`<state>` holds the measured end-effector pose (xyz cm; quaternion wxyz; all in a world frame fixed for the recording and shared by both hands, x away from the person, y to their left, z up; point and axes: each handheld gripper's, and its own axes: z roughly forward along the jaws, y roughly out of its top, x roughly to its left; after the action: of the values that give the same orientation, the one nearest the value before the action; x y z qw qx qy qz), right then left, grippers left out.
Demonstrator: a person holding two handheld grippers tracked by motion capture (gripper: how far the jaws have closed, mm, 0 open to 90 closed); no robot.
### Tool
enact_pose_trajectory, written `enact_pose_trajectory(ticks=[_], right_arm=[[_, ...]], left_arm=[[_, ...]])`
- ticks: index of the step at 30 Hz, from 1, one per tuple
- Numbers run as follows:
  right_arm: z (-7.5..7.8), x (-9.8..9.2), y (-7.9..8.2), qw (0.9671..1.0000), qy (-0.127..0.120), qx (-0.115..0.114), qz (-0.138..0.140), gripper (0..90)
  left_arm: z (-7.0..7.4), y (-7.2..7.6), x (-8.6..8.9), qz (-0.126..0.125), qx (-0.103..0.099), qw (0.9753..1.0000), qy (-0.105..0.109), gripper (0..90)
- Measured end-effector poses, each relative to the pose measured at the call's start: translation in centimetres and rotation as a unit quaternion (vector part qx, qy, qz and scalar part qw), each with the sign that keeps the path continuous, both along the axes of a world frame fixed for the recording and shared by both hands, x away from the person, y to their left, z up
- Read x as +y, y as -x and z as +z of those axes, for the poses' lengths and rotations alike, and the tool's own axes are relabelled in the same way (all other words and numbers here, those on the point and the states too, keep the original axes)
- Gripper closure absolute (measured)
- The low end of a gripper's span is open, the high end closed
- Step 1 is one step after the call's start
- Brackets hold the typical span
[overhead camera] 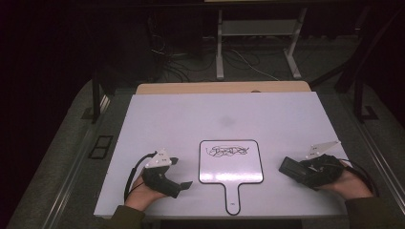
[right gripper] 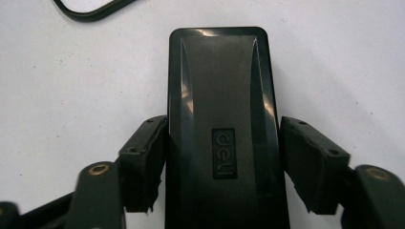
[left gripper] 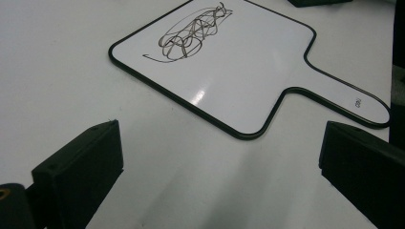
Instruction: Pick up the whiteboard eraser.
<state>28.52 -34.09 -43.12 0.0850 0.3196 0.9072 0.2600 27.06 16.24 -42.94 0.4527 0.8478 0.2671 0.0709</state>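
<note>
Both jaws of the right gripper clamp an eraser branded "deli"; left gripper gapes empty.

A black eraser marked "deli" lies flat on the white table, right of a scribbled paddle-shaped whiteboard.

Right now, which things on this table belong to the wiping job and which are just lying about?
In the job:
- black eraser, right gripper clamped on its sides
- paddle whiteboard with scribble
- left gripper, open

Lying about:
- cables on the floor
- white table legs
</note>
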Motion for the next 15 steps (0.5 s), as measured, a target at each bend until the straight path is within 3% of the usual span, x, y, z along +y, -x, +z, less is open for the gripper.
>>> enact_pose_trajectory(ticks=[12, 15], right_arm=[[0.15, 0.29, -0.05, 0.9997, 0.016, 0.000, 0.018, 37.9], [0.23, 0.32, -0.27, 0.9996, 0.017, 0.011, 0.018, 38.1]], left_arm=[[0.05, 0.03, 0.06, 0.003, 0.000, 1.0000, 0.003, 0.0], [0.10, 0.04, 0.10, 0.003, -0.001, 1.0000, 0.002, 0.0]])
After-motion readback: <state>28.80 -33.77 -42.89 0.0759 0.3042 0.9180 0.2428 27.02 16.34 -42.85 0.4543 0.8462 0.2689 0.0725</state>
